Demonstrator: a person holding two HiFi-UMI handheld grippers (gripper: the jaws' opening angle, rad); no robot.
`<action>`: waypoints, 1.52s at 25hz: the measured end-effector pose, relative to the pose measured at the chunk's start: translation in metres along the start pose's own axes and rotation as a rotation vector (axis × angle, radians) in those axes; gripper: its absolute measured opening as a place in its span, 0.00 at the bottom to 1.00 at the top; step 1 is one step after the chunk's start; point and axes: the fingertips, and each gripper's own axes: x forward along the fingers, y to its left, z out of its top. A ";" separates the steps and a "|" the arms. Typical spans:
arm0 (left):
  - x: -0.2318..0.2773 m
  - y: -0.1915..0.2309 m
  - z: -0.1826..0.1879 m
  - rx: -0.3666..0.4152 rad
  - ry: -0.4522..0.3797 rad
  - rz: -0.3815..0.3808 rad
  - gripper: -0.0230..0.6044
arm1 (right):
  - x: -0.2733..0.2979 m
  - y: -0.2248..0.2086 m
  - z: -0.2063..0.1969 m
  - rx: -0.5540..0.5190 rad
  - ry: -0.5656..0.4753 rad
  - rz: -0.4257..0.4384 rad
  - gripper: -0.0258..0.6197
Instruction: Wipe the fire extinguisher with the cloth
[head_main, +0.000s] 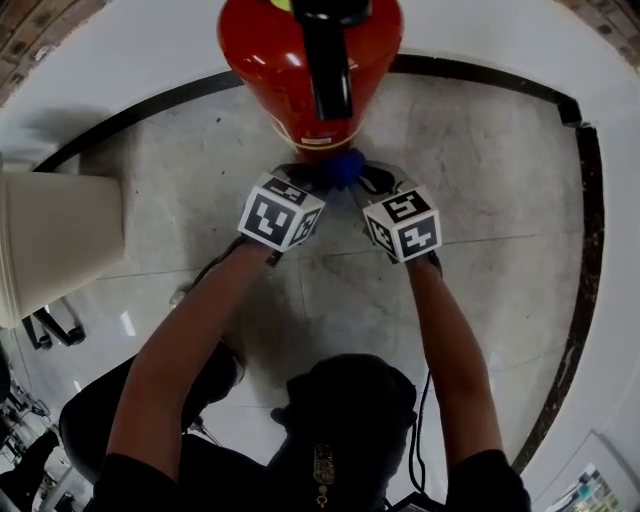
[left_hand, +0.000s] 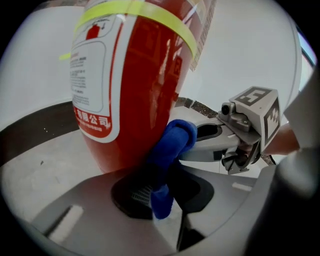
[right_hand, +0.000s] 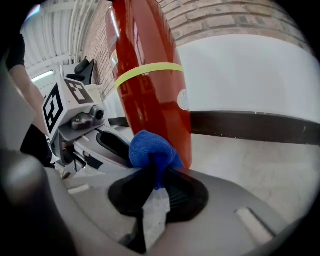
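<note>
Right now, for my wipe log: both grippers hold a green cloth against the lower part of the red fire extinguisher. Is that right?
Not quite: the cloth is blue, not green, as the left gripper view shows. The left gripper and right gripper do hold it against the lower part of the red fire extinguisher.

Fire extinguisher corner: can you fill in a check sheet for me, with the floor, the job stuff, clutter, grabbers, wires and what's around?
Surface: pale stone floor, black border stripe.
Job's things: red fire extinguisher upright; blue cloth against its lower side.
Clutter: cream container at the left.
Grippers: left gripper and right gripper both shut on the cloth.
Cables: black cable beside the right arm.
Surroundings: brick wall behind.
</note>
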 end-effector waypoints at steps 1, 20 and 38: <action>0.001 -0.002 0.000 0.001 0.002 0.004 0.17 | 0.000 -0.003 0.000 -0.005 0.001 -0.009 0.13; -0.026 0.014 -0.007 -0.023 0.028 0.097 0.22 | 0.058 -0.111 0.064 -0.004 -0.030 -0.072 0.12; -0.020 0.012 -0.012 -0.015 0.008 0.105 0.22 | 0.014 -0.072 0.013 -0.112 0.086 0.037 0.09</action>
